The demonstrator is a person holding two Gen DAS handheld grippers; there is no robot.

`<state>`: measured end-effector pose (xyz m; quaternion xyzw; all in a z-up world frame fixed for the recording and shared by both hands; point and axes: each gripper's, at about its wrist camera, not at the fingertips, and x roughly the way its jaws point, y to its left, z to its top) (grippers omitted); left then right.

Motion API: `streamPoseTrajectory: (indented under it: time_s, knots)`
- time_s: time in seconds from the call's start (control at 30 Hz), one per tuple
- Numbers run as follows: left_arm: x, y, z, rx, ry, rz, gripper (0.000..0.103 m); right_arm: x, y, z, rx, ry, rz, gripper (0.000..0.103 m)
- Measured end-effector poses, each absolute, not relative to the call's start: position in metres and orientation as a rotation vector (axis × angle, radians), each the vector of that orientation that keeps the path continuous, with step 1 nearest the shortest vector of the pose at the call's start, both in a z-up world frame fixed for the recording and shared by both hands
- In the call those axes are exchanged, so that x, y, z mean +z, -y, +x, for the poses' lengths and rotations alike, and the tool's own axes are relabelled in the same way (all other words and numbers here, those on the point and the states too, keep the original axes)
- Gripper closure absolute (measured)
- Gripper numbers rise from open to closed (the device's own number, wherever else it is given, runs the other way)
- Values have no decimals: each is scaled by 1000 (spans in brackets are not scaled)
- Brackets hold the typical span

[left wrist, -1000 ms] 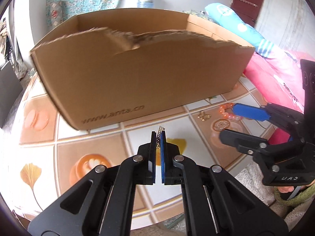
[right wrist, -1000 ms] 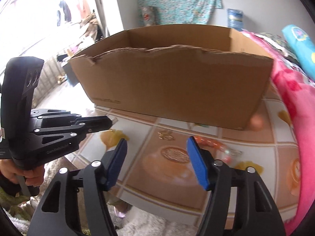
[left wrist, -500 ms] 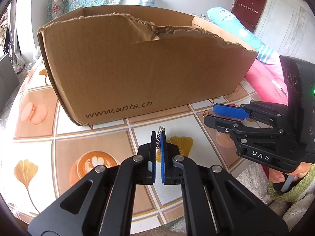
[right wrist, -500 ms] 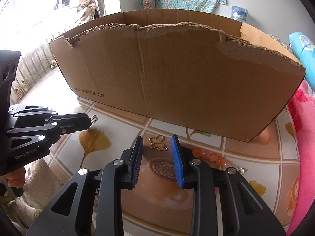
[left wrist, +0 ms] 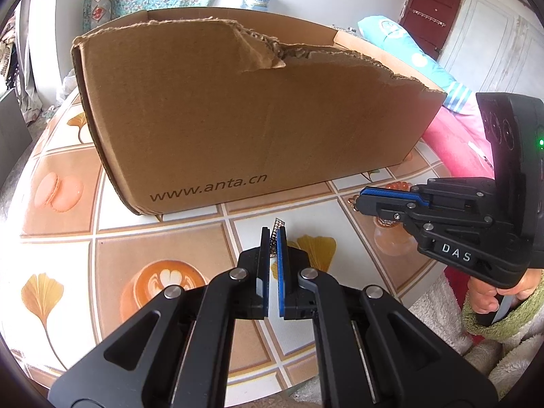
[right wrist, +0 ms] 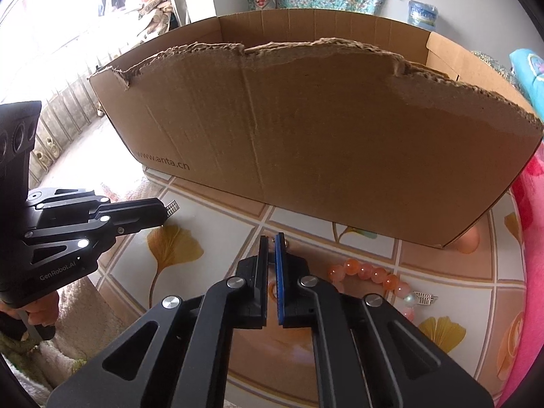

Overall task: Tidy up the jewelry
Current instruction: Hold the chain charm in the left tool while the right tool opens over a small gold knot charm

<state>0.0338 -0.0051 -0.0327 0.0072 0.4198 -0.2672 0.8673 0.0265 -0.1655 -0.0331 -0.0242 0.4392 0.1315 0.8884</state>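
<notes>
While both jaws pinch trinkets, a torn cardboard box (left wrist: 238, 119) tops the patterned tablecloth (left wrist: 61, 224).

"www.anta.cn" on cardboard box (left wrist: 238, 119), "das" on right hand-held gripper (left wrist: 365, 200), "genrobot.ai" on left hand-held gripper (right wrist: 163, 210)

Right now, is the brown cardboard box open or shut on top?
Open: the brown cardboard box has no lid; its inner back wall shows above the torn front edge.
</notes>
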Motion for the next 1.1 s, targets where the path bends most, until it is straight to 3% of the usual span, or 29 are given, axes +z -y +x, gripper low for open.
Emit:
streamPoseTrajectory:
  time_s: [0.37, 0.43, 0.5, 0.53, 0.8, 0.93, 1.1]
  knots:
    - [-29, 4, 30, -562, -865, 13, 100, -27, 168, 12, 276, -900, -52, 99]
    - [-28, 3, 29, -562, -862, 11, 100, -26, 167, 12, 254, -896, -43, 94]
    - [-28, 2, 29, -561, -863, 5, 100, -28, 167, 16, 255, -909, -33, 78]
    - [-28, 1, 29, -562, -863, 3, 100, -29, 166, 17, 241, -905, -33, 75]
    - [-29, -3, 32, -555, -869, -9, 100, -37, 151, 28, 224, -901, -91, 76]
    - [-29, -2, 32, -556, -867, -12, 100, -39, 147, 28, 234, -909, -76, 89]
    - [-31, -3, 33, -557, -870, -16, 100, -39, 142, 29, 235, -912, -70, 89]
